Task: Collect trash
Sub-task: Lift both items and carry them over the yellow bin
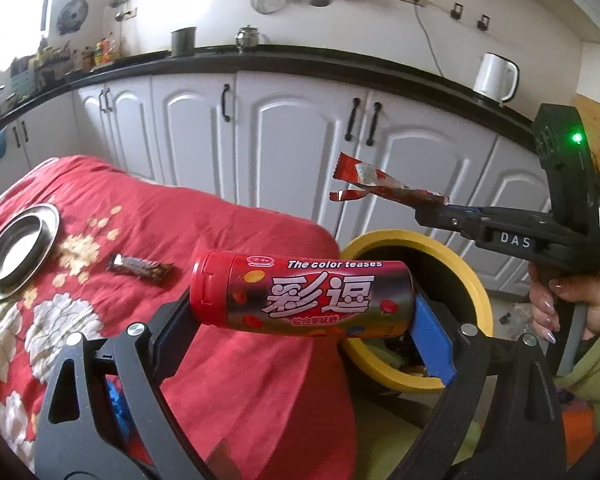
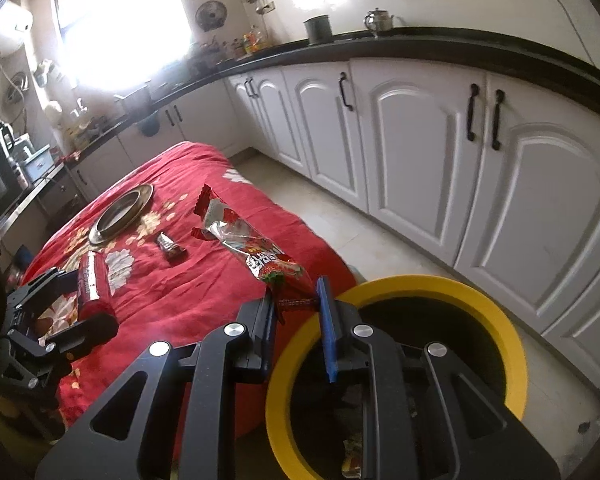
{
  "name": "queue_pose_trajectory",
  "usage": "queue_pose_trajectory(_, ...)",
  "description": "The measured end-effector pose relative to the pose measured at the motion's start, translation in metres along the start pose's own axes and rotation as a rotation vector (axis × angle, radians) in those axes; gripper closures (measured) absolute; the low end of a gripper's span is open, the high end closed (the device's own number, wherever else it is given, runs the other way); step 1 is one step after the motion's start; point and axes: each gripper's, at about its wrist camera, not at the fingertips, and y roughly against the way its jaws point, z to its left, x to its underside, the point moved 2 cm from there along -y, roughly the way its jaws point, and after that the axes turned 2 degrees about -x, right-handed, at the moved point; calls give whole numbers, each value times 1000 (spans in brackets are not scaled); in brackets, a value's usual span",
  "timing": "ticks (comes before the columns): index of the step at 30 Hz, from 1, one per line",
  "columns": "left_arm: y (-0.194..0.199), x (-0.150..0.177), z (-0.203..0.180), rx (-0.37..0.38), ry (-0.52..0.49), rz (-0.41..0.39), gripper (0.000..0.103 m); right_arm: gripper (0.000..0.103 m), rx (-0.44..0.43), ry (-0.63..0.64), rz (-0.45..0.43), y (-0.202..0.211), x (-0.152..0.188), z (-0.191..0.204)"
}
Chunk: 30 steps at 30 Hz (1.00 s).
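My left gripper [image 1: 300, 312] is shut on a red candy canister [image 1: 300, 298], held sideways above the table's edge, beside the yellow-rimmed trash bin [image 1: 482, 280]. My right gripper [image 2: 296, 304] is shut on the end of a red snack wrapper [image 2: 252, 240], held over the bin's rim [image 2: 412, 282]. The right gripper [image 1: 432, 210] and its wrapper [image 1: 376, 184] show above the bin in the left wrist view. The left gripper [image 2: 84, 296] and canister [image 2: 92, 284] show at the left of the right wrist view. A dark candy-bar wrapper [image 1: 140, 268] [image 2: 171, 246] lies on the red cloth.
A steel plate [image 1: 18, 252] [image 2: 120, 214] sits on the red flowered tablecloth [image 1: 228, 360]. White kitchen cabinets [image 2: 420, 152] with a black countertop run behind. The bin holds several pieces of trash [image 2: 352, 456]. Tiled floor lies between table and cabinets.
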Motion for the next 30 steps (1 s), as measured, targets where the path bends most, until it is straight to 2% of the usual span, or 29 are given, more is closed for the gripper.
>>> queue_pose_trajectory(13, -7, 0, -50, 71, -93, -12, 19, 84, 80, -76, -46, 39, 15, -41)
queue_pose_trajectory(30, -39, 21, -97, 157, -163, 45, 19, 84, 160, -139, -5, 49, 45, -84)
